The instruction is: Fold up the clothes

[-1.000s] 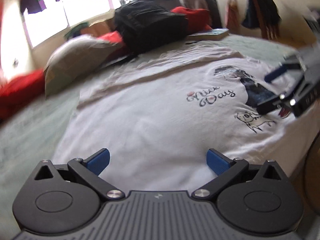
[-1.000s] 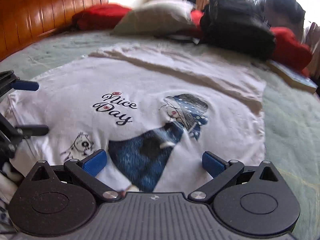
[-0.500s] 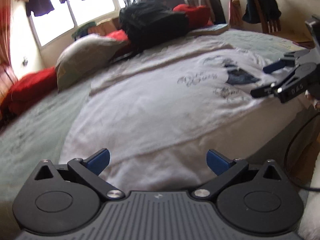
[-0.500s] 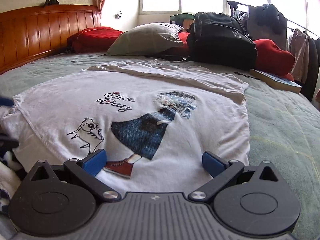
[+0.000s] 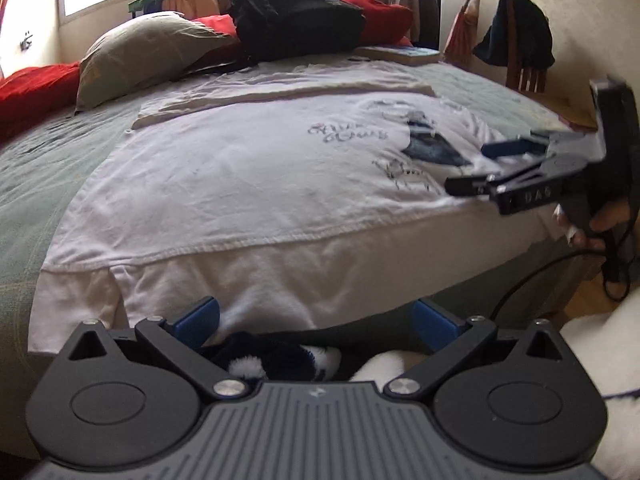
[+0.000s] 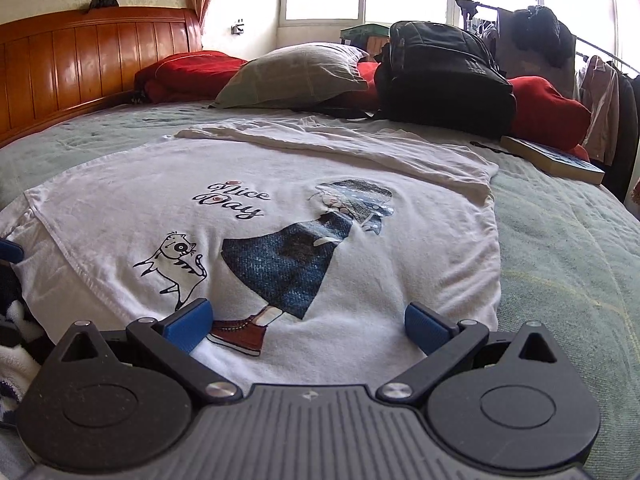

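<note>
**On the bed: a white T-shirt part-folded, both tools empty**

Across a green bed (image 6: 560,240) lies a white T-shirt (image 6: 280,248), print side up, showing the words "Nice Day", a small cat and a figure in a blue skirt. Its far side appears already turned in as a long flat band (image 6: 360,152) along the far edge of the shirt. Nearer the left wrist camera, a hem line crosses the cloth and a lower white layer (image 5: 256,280) drapes toward the bed's edge, so the near side does not look folded yet.

The left hand-held gripper (image 5: 316,316) has its blue pads spread wide and holds nothing; it hangs at the bed's near edge, above dark and white fluffy fabric (image 5: 276,354). The right hand-held gripper (image 6: 306,326) is likewise wide apart and empty, low over the shirt near the printed red shoe. From the left view it shows at the right, with a person's fingers (image 5: 580,228) on its handle.

Judging from this, one fold looks done. The near side and the final folds seem left to do.

Behind the shirt sit a pillow (image 6: 296,72), a black backpack (image 6: 440,68) and a book (image 6: 552,160).
</note>
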